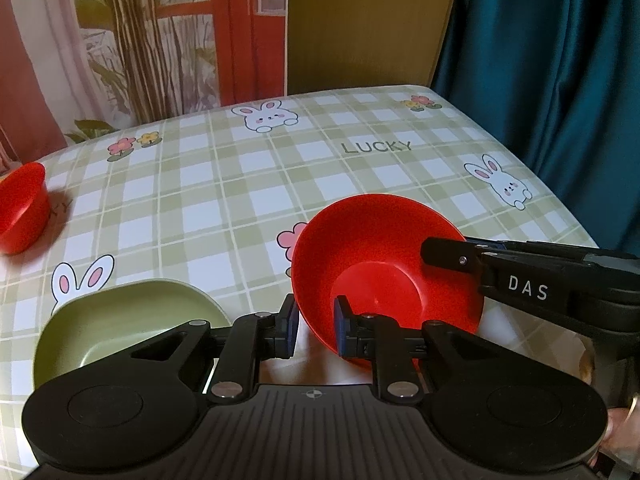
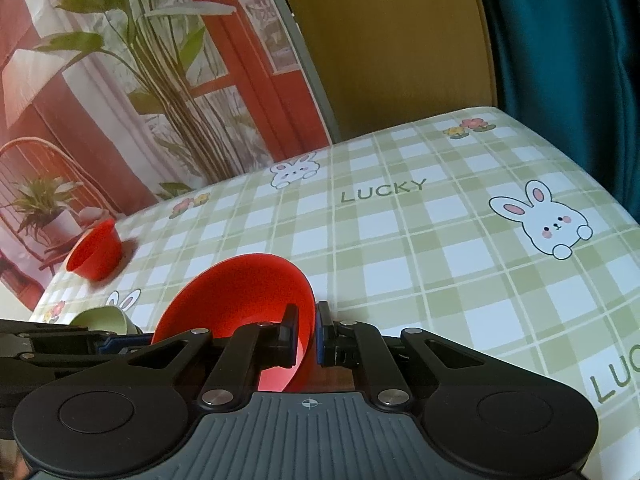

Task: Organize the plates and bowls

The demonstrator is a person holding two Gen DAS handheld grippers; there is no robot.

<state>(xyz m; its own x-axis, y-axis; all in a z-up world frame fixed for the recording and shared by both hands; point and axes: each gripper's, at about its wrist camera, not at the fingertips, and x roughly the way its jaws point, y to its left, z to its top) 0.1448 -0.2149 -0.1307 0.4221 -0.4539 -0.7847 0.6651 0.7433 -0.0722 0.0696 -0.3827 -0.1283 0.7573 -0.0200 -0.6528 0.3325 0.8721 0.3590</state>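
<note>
Both grippers hold the same large red bowl (image 1: 384, 264), which sits tipped near the front edge of the counter (image 1: 248, 176), its open side turned toward 10 o'clock in the left wrist view. The left gripper (image 1: 316, 326) has its jaws clamped on the bowl's near rim at 6 o'clock, one pad outside the wall and one inside. The right gripper (image 2: 306, 332) comes in from 3 o'clock in that view and pinches the rim there; its own camera shows the jaws drawn tight onto the thin red wall, one inside and one outside.

The step in hand looks like a two-handed carry of this bowl toward a stack. To do it well, the person should level the bowl first, then move both hands together so neither rim grip twists the plastic (a thin, slick wall could slide out of a pinch). A steady pace matters more than speed.

A pale green dish (image 1: 124, 320) lies just beside the bowl at 8 o'clock, close to the left gripper, so the bowl should go up before it goes sideways. A smaller red bowl (image 1: 24, 208) rests well apart at 9 o'clock near the far-left edge, a likely partner for nesting. Whether the large bowl's base touches the checked cloth cannot be told.
</note>
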